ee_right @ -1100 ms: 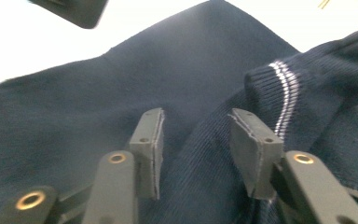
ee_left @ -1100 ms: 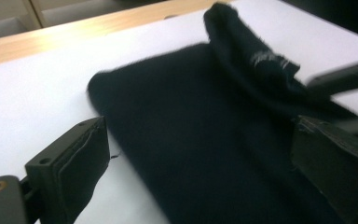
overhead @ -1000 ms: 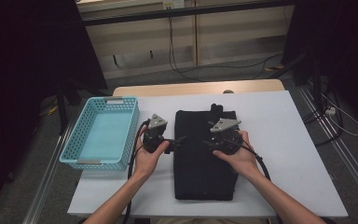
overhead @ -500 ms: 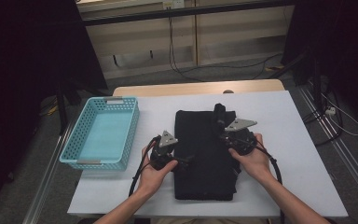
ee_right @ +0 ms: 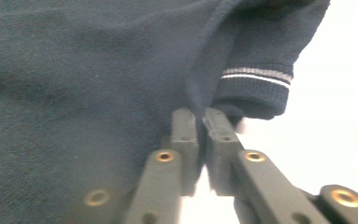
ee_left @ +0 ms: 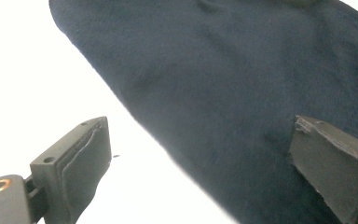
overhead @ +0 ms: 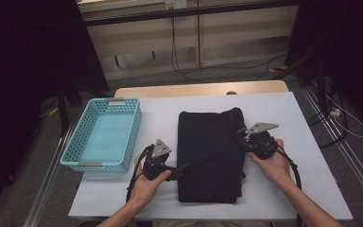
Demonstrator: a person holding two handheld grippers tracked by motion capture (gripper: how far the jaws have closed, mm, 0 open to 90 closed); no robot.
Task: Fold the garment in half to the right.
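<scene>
**Right jaws pinching the dark garment, left jaws wide at its other edge**

I see the folded dark garment lying in the middle of the high view, flat on the white table, running from mid-frame down toward the lower centre. My right gripper sits at the garment's right edge, just right of centre. In the right gripper view its jaws are pressed together on a fold of the cloth, with a ribbed cuff carrying a pale stripe just beside them in the upper right of that frame.

My left gripper is at the garment's left edge, lower centre of the high view. In the left gripper view its jaws stand far apart, one over bare table at lower left, one over the cloth at lower right, gripping nothing.

A turquoise basket sits at left, well apart from the garment.
</scene>
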